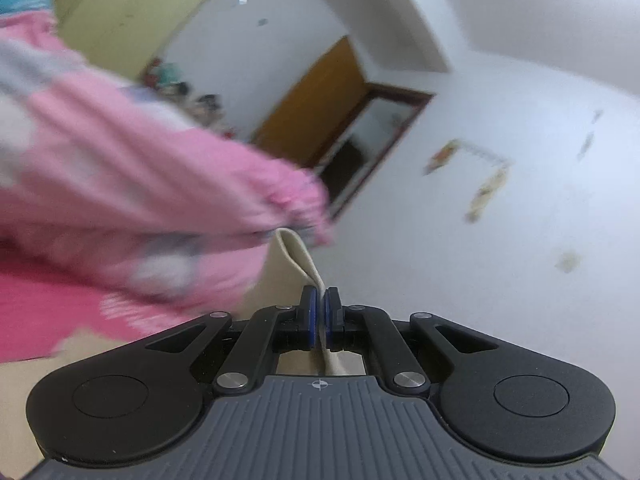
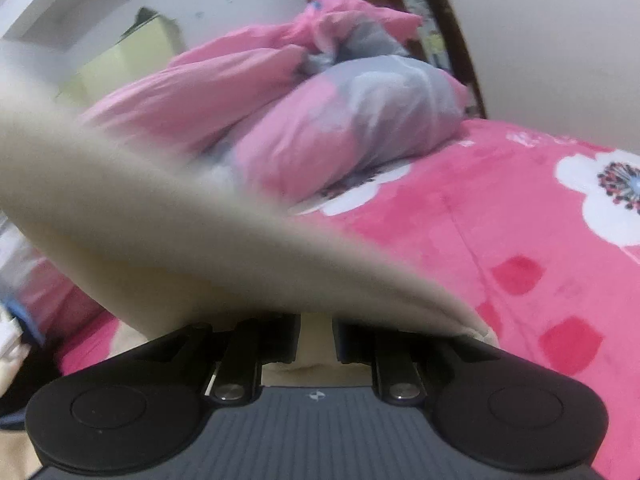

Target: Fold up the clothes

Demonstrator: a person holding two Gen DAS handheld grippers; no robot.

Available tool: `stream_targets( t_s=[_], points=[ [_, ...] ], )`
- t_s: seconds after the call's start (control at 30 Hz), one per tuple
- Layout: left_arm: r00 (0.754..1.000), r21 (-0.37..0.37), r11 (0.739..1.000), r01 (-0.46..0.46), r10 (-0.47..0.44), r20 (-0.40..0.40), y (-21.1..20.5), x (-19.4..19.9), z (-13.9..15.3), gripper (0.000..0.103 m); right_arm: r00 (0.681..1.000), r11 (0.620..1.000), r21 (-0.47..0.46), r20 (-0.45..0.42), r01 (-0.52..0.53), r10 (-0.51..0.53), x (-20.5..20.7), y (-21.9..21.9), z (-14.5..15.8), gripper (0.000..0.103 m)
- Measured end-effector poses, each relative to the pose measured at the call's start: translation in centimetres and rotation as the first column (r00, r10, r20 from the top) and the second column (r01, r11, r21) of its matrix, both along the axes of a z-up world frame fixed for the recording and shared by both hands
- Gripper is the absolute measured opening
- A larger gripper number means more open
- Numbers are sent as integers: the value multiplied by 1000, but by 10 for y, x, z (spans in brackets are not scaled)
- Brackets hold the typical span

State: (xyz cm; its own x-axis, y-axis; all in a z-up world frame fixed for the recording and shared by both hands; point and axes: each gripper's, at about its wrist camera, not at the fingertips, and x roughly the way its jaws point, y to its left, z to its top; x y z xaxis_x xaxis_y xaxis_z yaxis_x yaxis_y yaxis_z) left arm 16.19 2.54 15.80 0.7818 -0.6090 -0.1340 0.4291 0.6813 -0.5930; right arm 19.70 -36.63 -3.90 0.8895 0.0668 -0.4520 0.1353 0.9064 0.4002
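Left fingers (image 1: 311, 312) pinching beige garment (image 1: 296, 252) | right fingers' tips hidden under it, cannot tell | pink bedspread (image 2: 520, 220)

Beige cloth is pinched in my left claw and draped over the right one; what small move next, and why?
Probably lift the left claw a little and draw it away from the right, to pull the beige cloth taut. Its pads are shut on a thin folded edge, while the cloth sags across the right claw, hiding its fingertips. I cannot tell whether the right one grips anything.
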Motion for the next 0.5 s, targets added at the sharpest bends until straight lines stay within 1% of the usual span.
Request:
stream_targets(
  t_s=[0.07,0.13,0.2,0.27,0.3,0.33,0.37,0.43,0.47,0.5],
  points=[
    [996,13,999,-40,41,-77,21,4,-39,2,999,1000,-3,-30,21,-21,7,-3,-16,17],
    [984,21,996,-84,86,-157,42,7,-77,2,998,1000,4,-61,29,-28,10,-3,-29,18],
    [965,17,992,-125,126,-232,66,6,-110,2,996,1000,10,-91,16,-15,8,0,-34,19],
    [942,17,987,-159,157,-297,88,2,-136,2,992,1000,-15,-124,-22,20,4,7,-32,21],
    [928,20,985,-170,167,-332,97,1,-147,2,988,998,-44,-146,-53,46,2,14,-29,25],
    [910,26,984,-175,171,-379,104,1,-155,2,982,992,-84,-174,-93,77,-1,22,-24,35],
    [888,33,983,-179,176,-424,111,1,-164,2,974,984,-122,-202,-133,106,-3,31,-20,41],
    [844,22,984,-178,164,-510,125,1,-174,3,949,956,-194,-270,-218,162,-11,49,-14,58],
    [833,15,983,-186,165,-528,131,-1,-172,3,935,936,-235,-300,-263,188,-17,58,-11,63],
    [830,12,982,-191,168,-532,136,-6,-167,3,927,917,-270,-316,-294,204,-25,65,-8,70]
  ],
)
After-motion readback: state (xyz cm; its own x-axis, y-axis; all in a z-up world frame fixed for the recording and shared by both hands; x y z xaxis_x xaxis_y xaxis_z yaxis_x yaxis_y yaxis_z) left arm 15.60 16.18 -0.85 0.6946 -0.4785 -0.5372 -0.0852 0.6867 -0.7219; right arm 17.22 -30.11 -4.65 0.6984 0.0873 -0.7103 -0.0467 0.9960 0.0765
